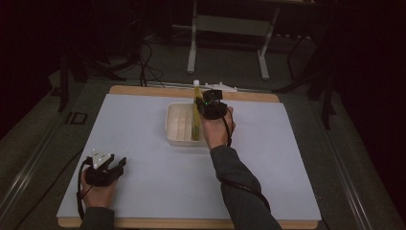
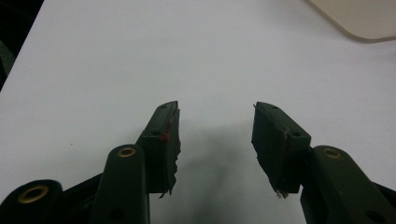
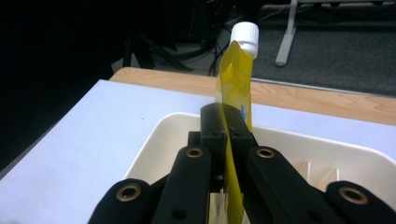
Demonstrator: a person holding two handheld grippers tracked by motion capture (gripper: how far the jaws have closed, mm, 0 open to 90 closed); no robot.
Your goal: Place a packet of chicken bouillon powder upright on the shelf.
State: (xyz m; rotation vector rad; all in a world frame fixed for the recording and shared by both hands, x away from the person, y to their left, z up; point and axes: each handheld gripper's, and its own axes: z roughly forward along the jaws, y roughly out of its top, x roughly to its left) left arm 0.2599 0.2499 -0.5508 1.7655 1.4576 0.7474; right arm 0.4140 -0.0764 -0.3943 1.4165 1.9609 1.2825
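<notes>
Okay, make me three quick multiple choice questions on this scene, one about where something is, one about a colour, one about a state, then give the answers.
1. Where is the yellow pouch?
A. Above the white tray
B. By the left gripper
C. Flat on the mat

2. What colour is the pouch's cap?
A. Red
B. White
C. Black

3. How is the left gripper?
A. Shut on the pouch
C. Shut on the tray
B. Open, holding nothing

Answers: 1 A, the right gripper holds it upright above the tray; 2 B, the cap shows white in the right gripper view; 3 B, its jaws stand apart over the bare mat.
</notes>
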